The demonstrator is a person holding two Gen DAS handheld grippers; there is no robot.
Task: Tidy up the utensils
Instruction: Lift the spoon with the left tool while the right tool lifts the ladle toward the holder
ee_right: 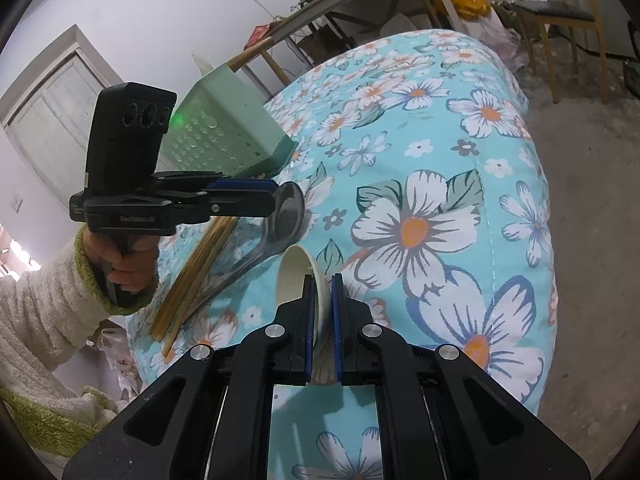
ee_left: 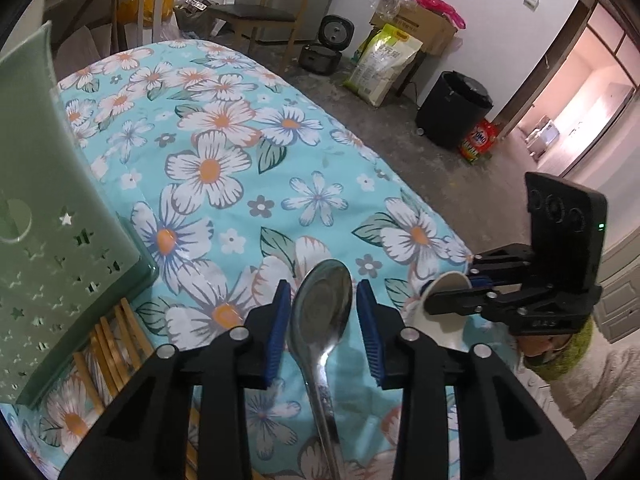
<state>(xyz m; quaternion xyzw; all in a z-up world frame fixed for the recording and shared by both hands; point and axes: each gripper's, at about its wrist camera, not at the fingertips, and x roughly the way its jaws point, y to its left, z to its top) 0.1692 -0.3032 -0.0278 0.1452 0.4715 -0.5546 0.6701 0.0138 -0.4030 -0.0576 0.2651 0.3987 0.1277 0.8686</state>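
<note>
your left gripper point(ee_left: 323, 292) straddles the metal spoon's point(ee_left: 320, 312) bowl over the floral tablecloth point(ee_left: 224, 152), blue pads apart from it, while your right gripper point(ee_right: 322, 284) pinches a white ceramic spoon point(ee_right: 298, 280); the gripper lettering is illegibly blurred.

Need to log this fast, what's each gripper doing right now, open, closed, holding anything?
Left gripper: open, with the metal spoon between its pads, not clamped.
Right gripper: closed on the white ceramic spoon.
</note>
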